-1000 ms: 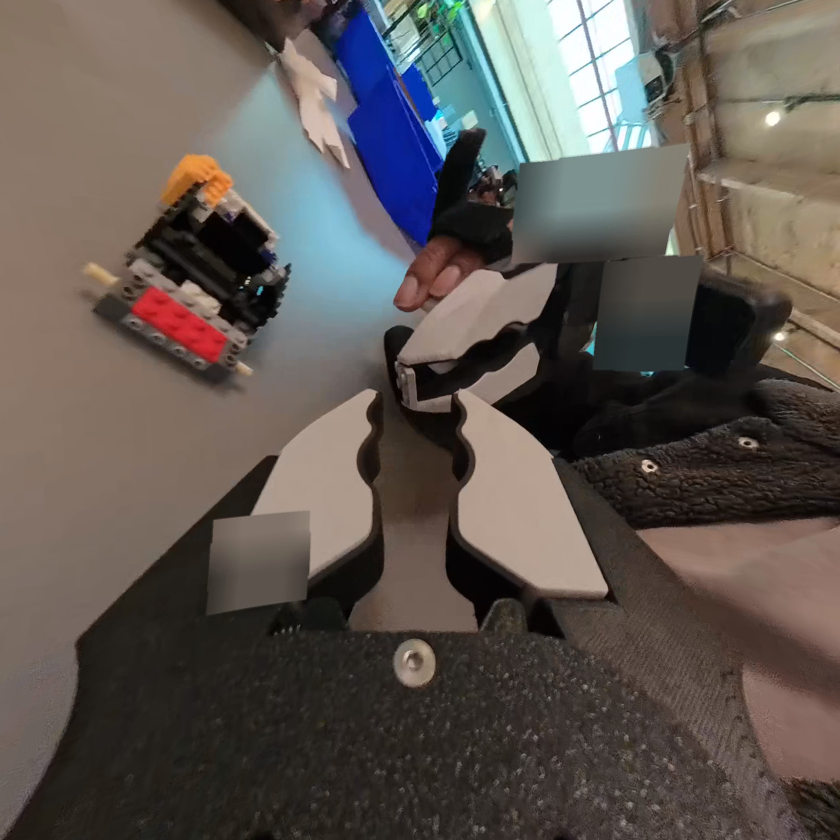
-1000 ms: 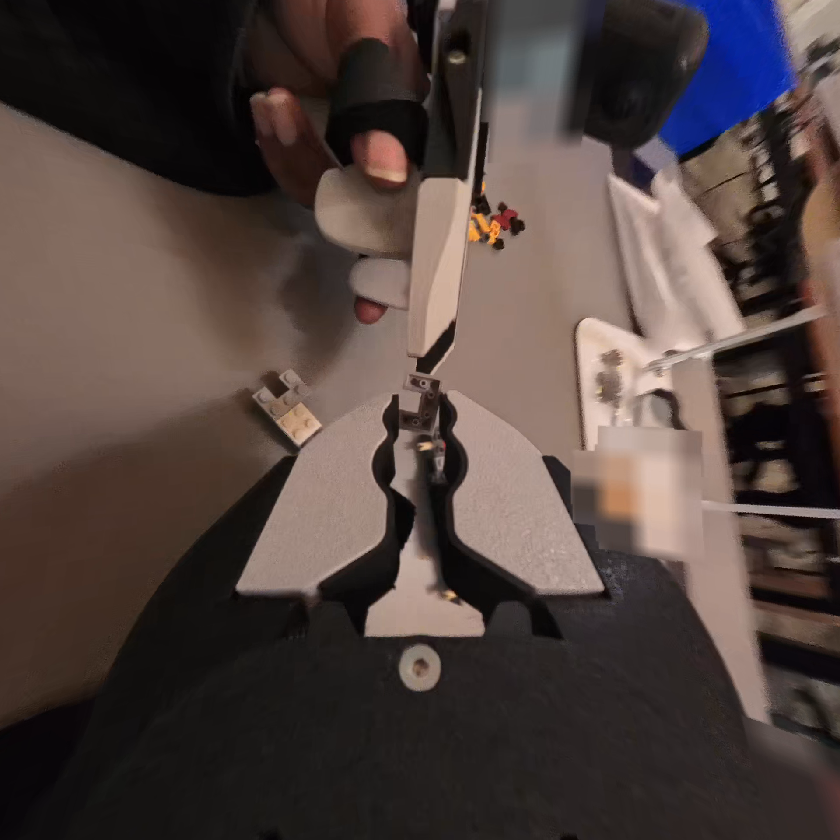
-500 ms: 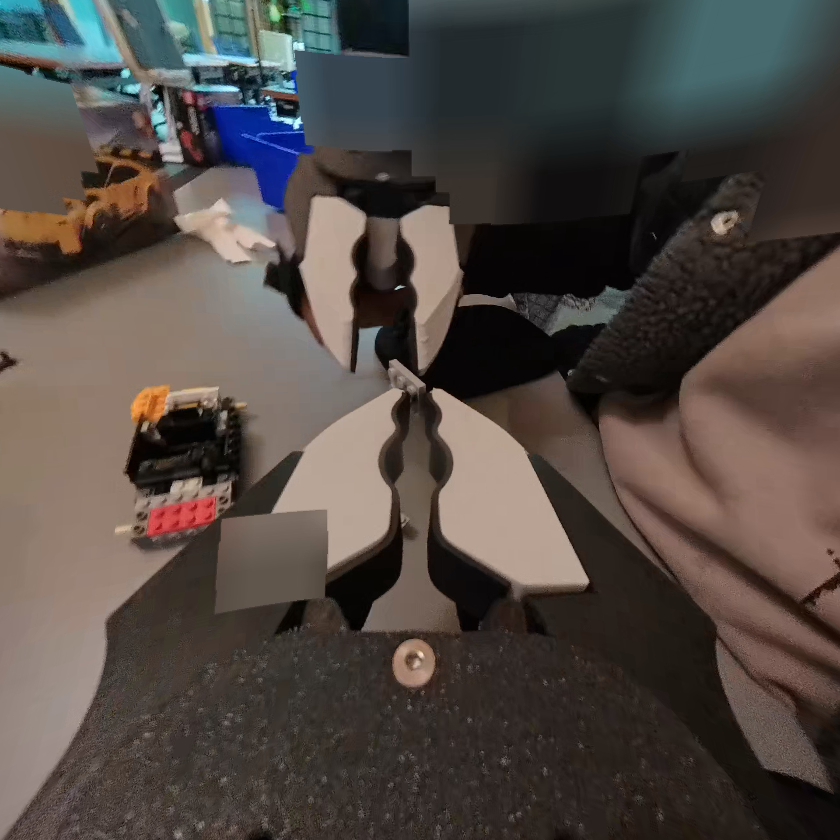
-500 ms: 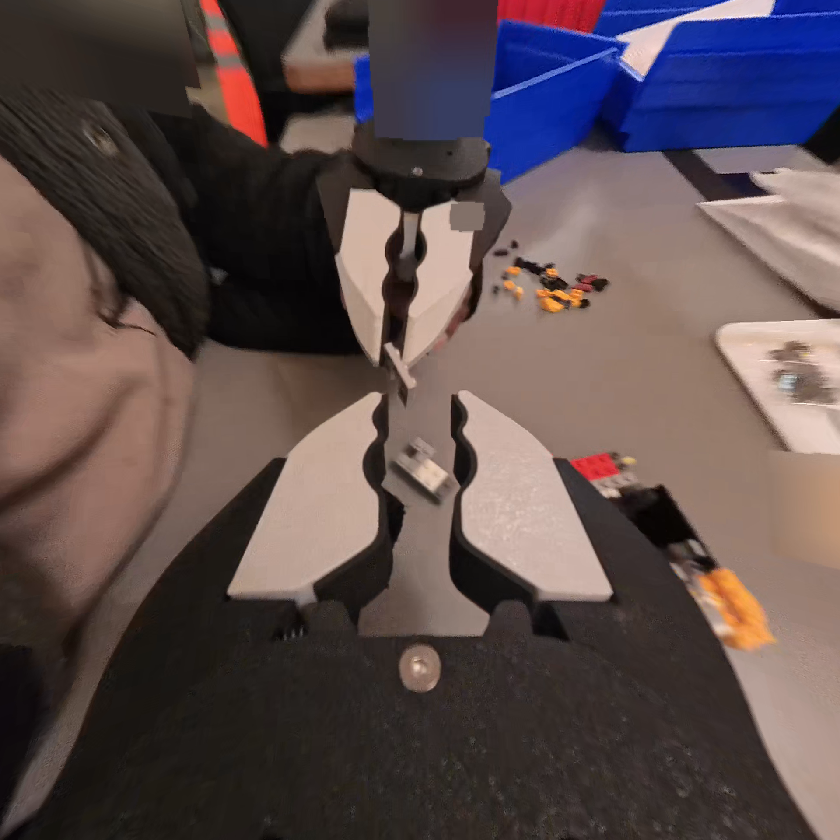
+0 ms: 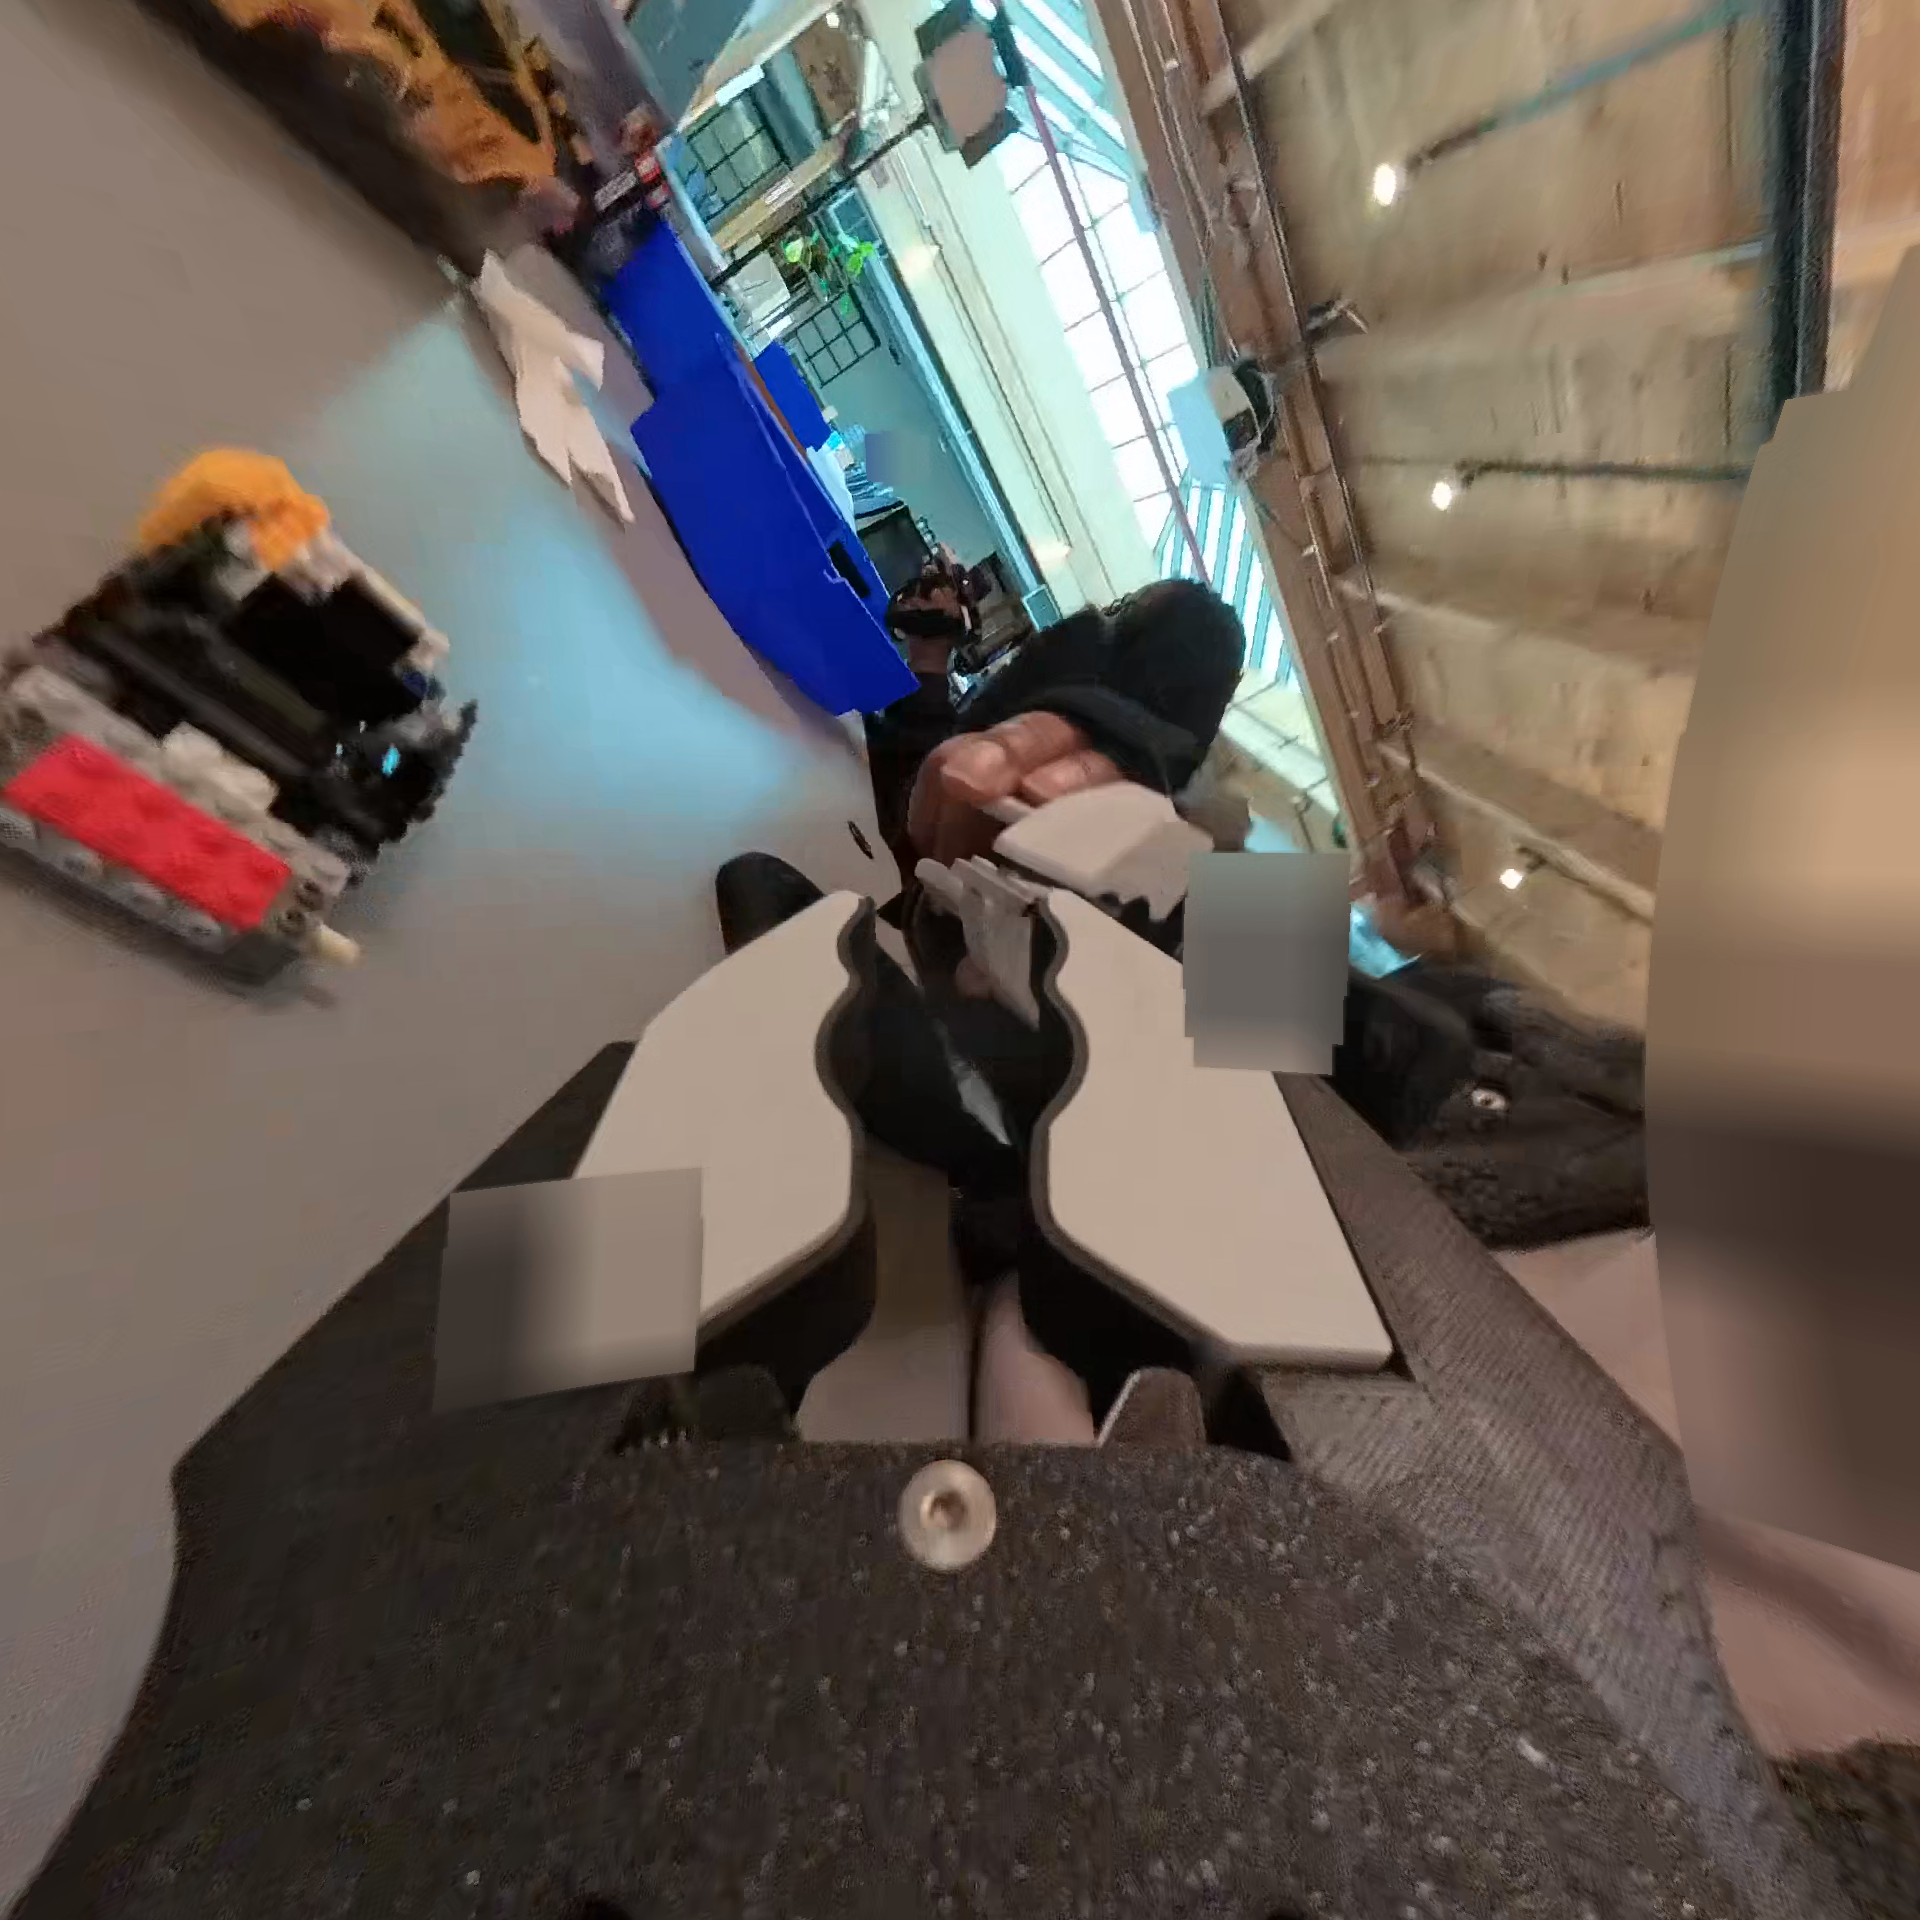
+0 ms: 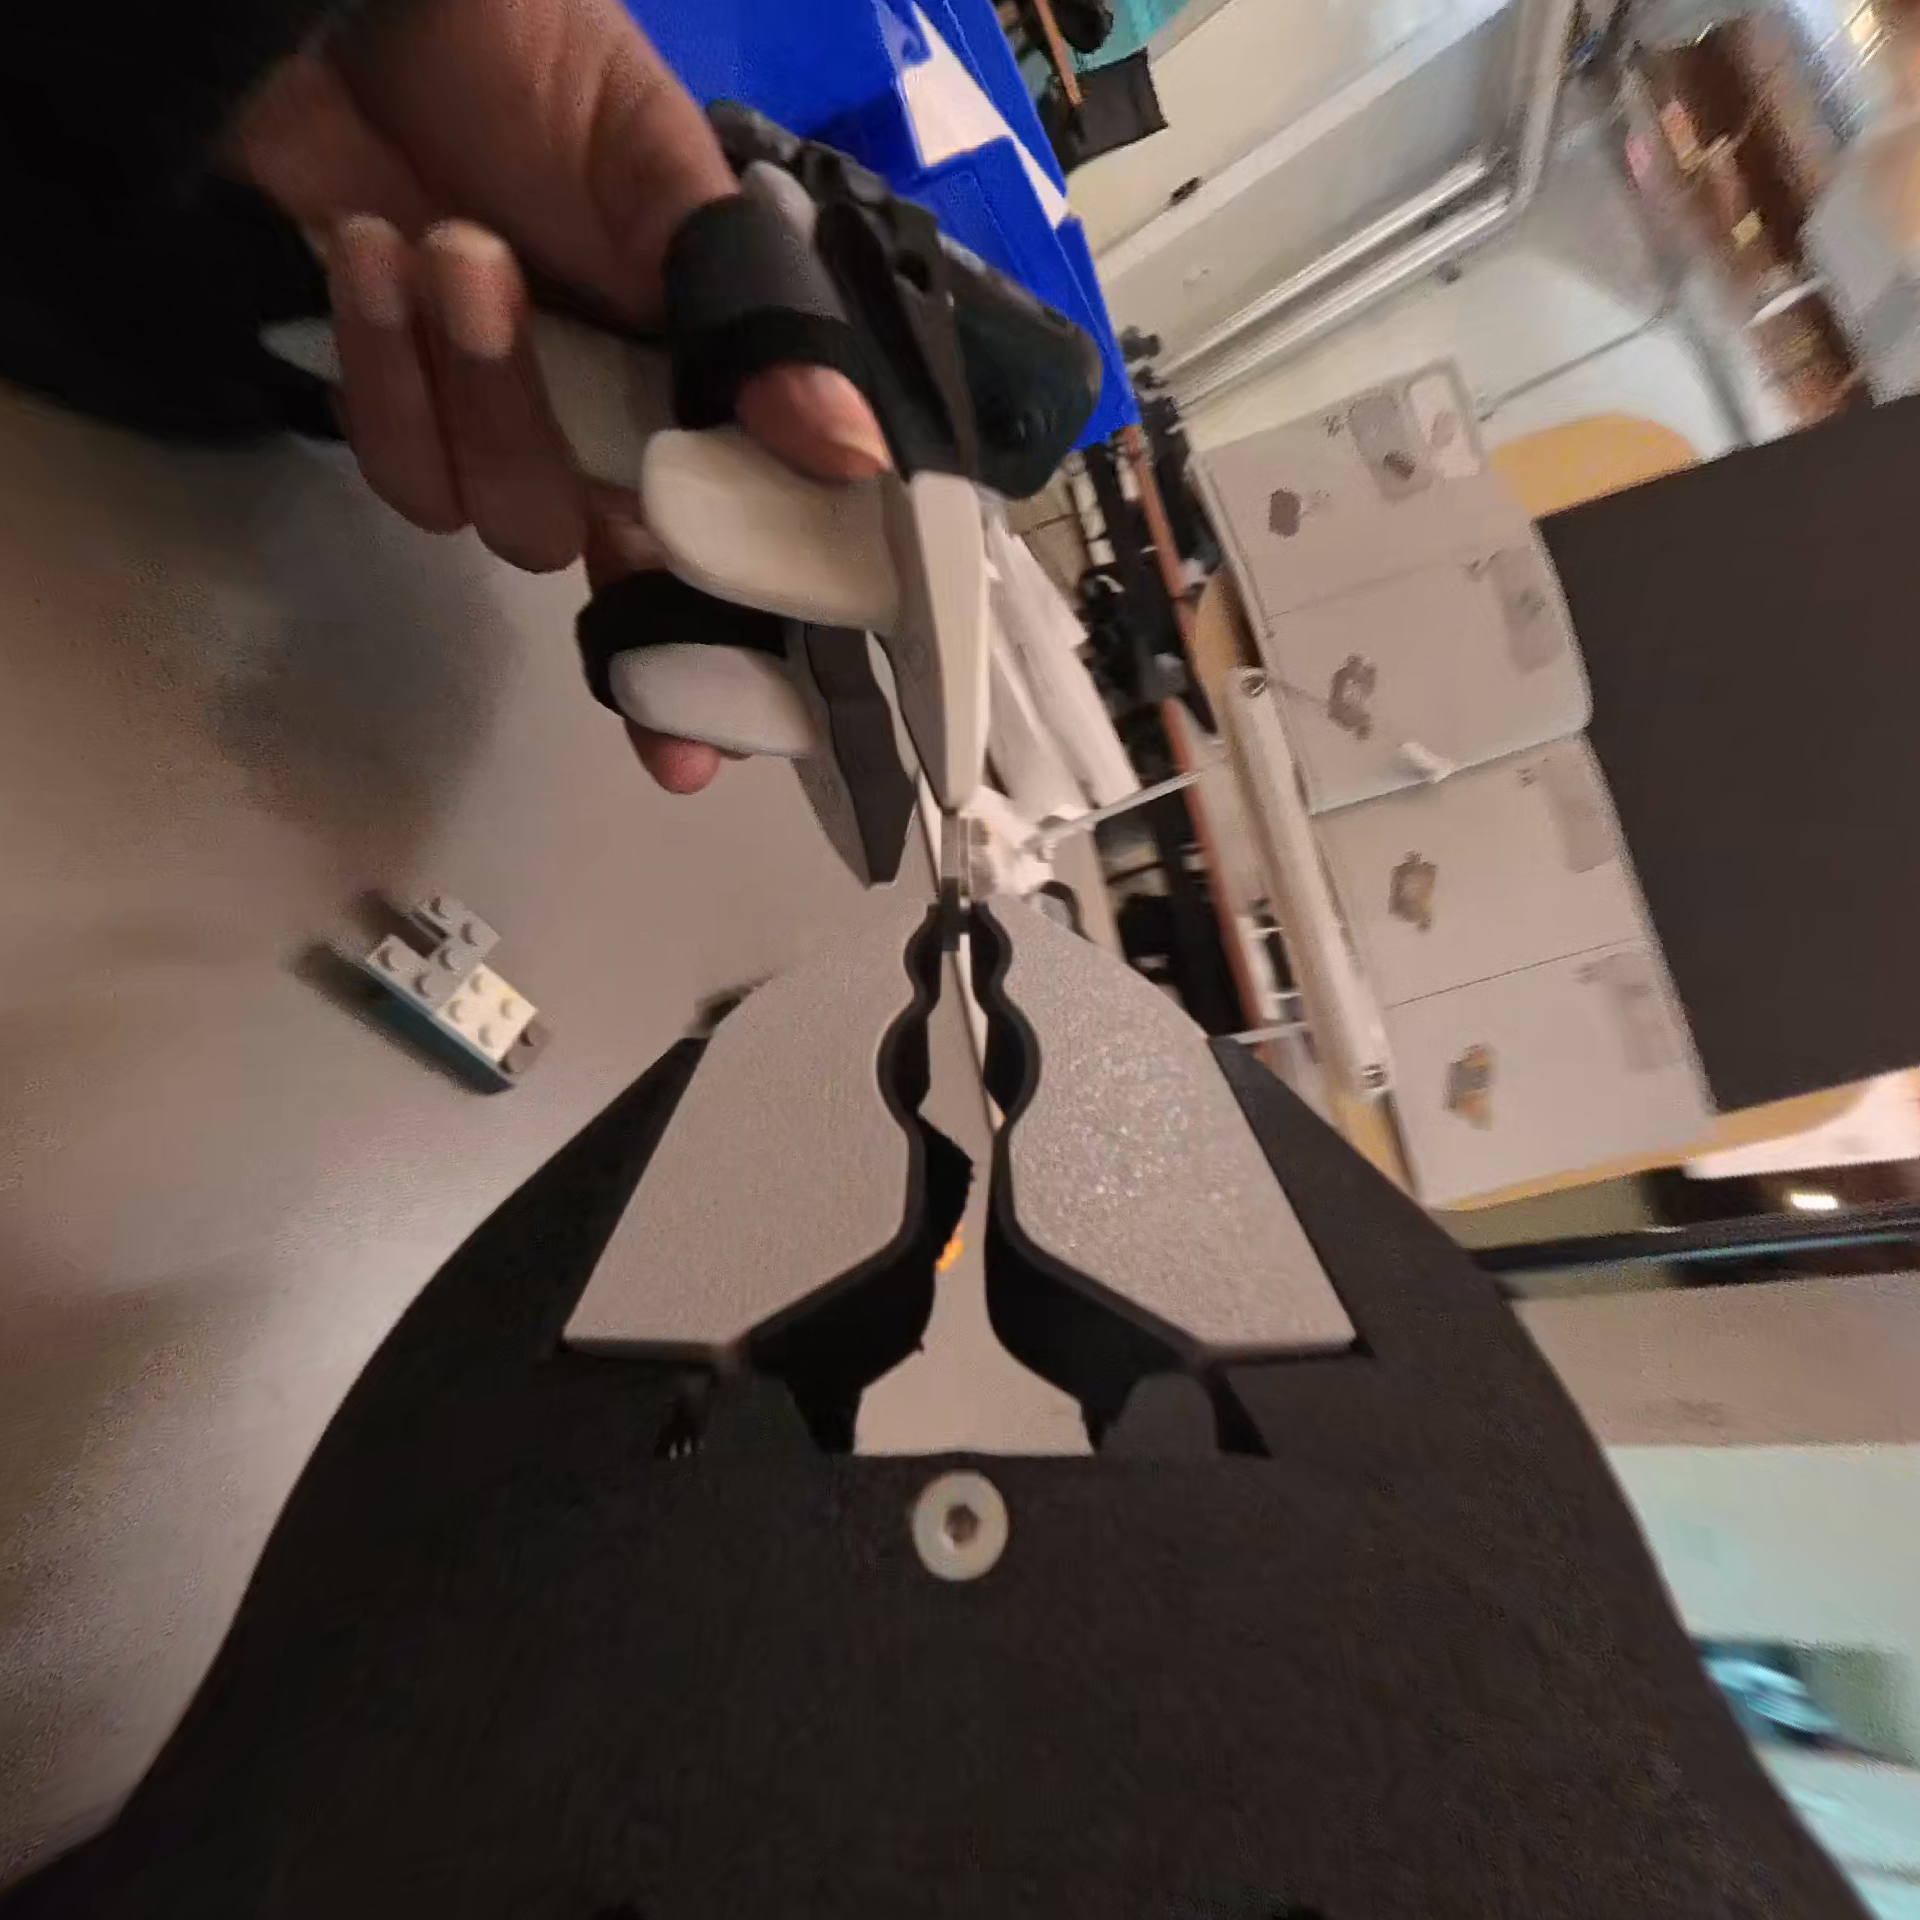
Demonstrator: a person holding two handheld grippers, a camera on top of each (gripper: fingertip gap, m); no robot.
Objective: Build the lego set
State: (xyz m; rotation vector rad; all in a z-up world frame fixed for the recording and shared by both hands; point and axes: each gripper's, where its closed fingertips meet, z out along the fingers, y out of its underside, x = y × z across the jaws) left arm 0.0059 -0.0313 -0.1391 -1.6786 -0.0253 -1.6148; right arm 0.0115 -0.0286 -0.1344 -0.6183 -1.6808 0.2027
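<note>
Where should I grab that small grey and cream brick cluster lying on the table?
Probably grip the small grey and cream brick cluster across its two long sides, coming from above. It lies flat on the grey table, studs up, nothing touching it, and its long straight edges give the fingers parallel faces; the stepped end looks less even.

1. You are in a big workshop or lab room, not a home.
2. You work at a wide grey table (image 5: 260,1091) with toy brick pieces on it.
3. Blue plastic bins (image 5: 758,540) sit at the far end of your table.
4. Tall windows (image 5: 1101,343) let in light beside a rough wall with small lamps (image 5: 1384,185).
5. White drawer boxes (image 6: 1455,831) holding small parts stand near you.
</note>
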